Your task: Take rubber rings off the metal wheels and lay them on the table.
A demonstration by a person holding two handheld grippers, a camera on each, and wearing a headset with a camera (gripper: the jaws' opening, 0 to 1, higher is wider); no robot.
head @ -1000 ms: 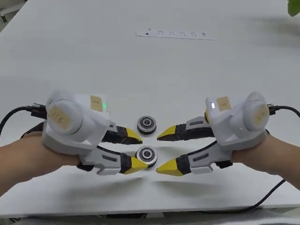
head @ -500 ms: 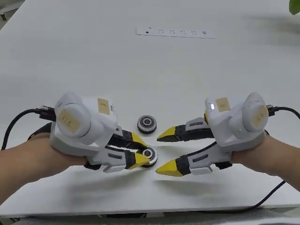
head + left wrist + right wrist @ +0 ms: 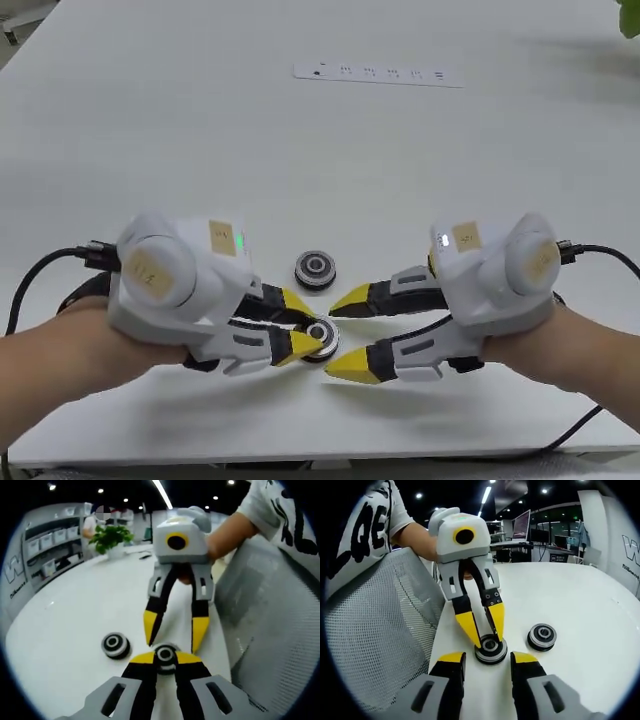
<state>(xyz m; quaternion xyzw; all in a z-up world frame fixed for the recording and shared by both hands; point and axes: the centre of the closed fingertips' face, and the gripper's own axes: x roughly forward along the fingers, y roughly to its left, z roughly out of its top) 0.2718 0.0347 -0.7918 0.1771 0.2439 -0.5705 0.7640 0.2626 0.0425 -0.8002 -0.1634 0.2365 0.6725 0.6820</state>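
Two metal wheels with black rubber rings lie flat on the white table (image 3: 200, 130). The far wheel (image 3: 315, 270) (image 3: 116, 645) (image 3: 541, 636) is untouched. The near wheel (image 3: 323, 338) (image 3: 166, 656) (image 3: 491, 650) sits between the yellow tips of my left gripper (image 3: 299, 324) (image 3: 165, 658) (image 3: 487, 630), which is shut on it. Facing it from the right, my right gripper (image 3: 346, 335) (image 3: 487, 659) (image 3: 175, 629) is open. Its tips stand on either side of the same wheel, a little short of it.
A white power strip (image 3: 378, 72) lies far back on the table. Green plant leaves (image 3: 630, 15) show at the back right corner. Black cables (image 3: 35, 270) trail from both grippers. The table's front edge (image 3: 320, 455) runs just below the grippers.
My left gripper has moved right and closed on the near wheel. My right gripper has shifted left, closer to that wheel, still open.
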